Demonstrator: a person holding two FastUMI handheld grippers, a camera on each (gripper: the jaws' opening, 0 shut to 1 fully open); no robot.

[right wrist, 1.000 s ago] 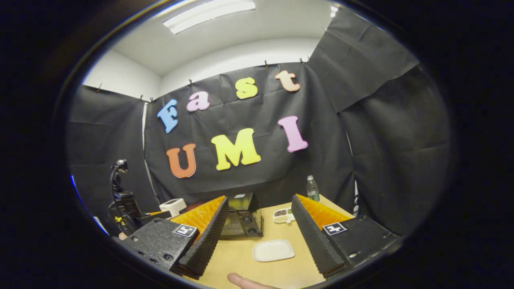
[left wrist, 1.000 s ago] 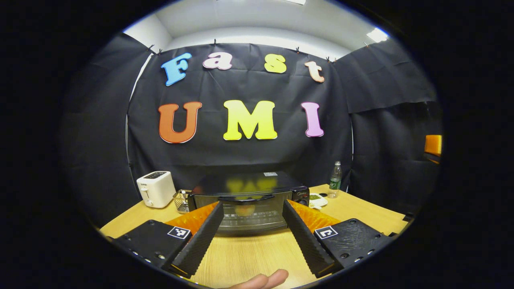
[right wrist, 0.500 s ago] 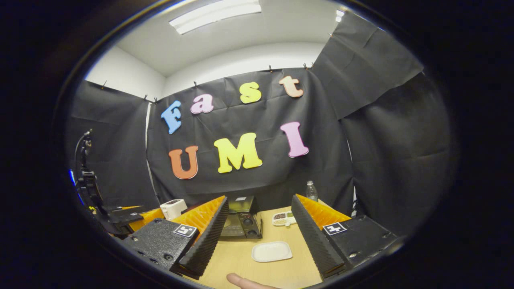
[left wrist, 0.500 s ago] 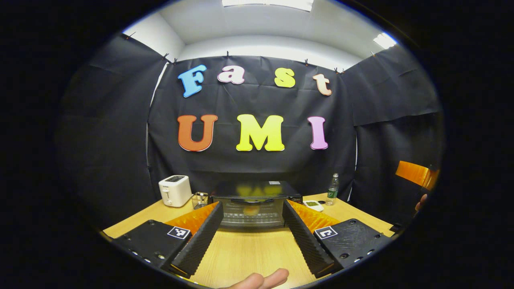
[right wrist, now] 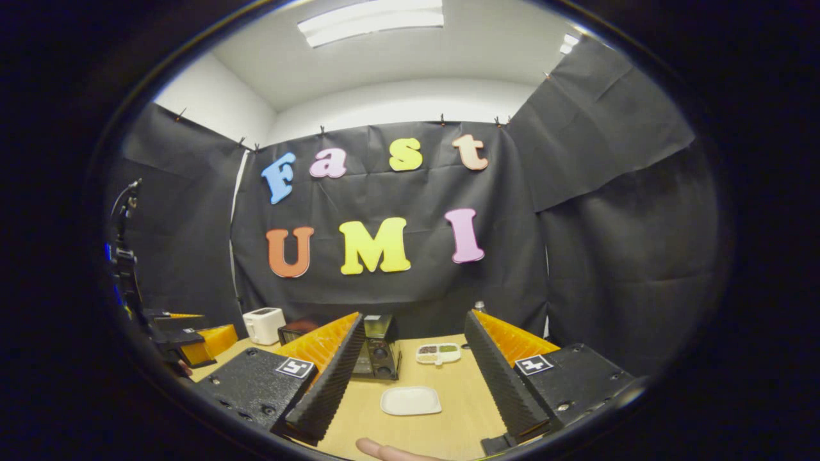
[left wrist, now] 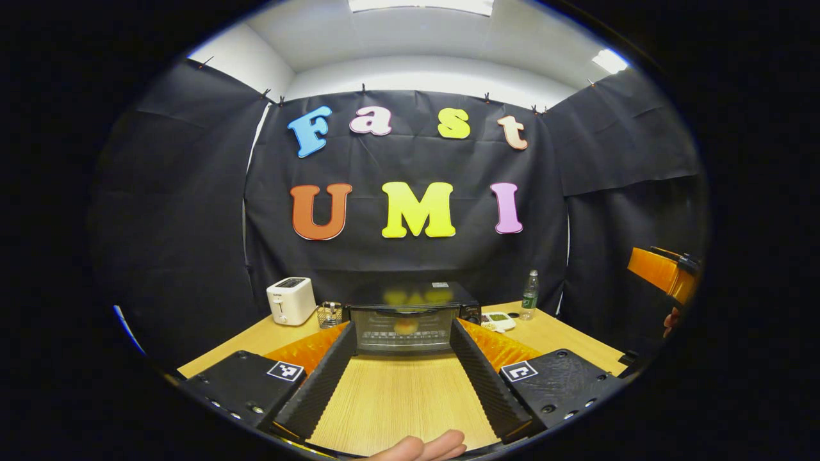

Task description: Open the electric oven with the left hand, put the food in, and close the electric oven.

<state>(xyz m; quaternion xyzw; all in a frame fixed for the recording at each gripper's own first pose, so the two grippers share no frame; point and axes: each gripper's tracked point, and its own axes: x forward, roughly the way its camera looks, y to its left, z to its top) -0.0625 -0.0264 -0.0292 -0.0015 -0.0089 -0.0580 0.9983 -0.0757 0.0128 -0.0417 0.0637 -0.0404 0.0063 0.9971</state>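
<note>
Left gripper view is looking along the left gripper [left wrist: 400,371], whose fingers are standing spread and empty above the wooden table [left wrist: 397,397]. One black electric oven [left wrist: 410,318] is sitting straight ahead, its glass door closed, something orange glowing behind it. One white toaster [left wrist: 290,300] and one water bottle [left wrist: 529,294] are flanking it. Right gripper view is showing the right gripper [right wrist: 416,378], likewise released, with one empty white plate [right wrist: 410,400] and one divided dish [right wrist: 438,353] between its fingers.

The table [left wrist: 397,397] looks like pale wood with fine grain, matt. The oven [left wrist: 410,319] has a glossy black top and glass door — the toaster [left wrist: 291,301] seems smooth white plastic. Both grippers' fingers [left wrist: 320,384] carry ribbed black pads, matt.
</note>
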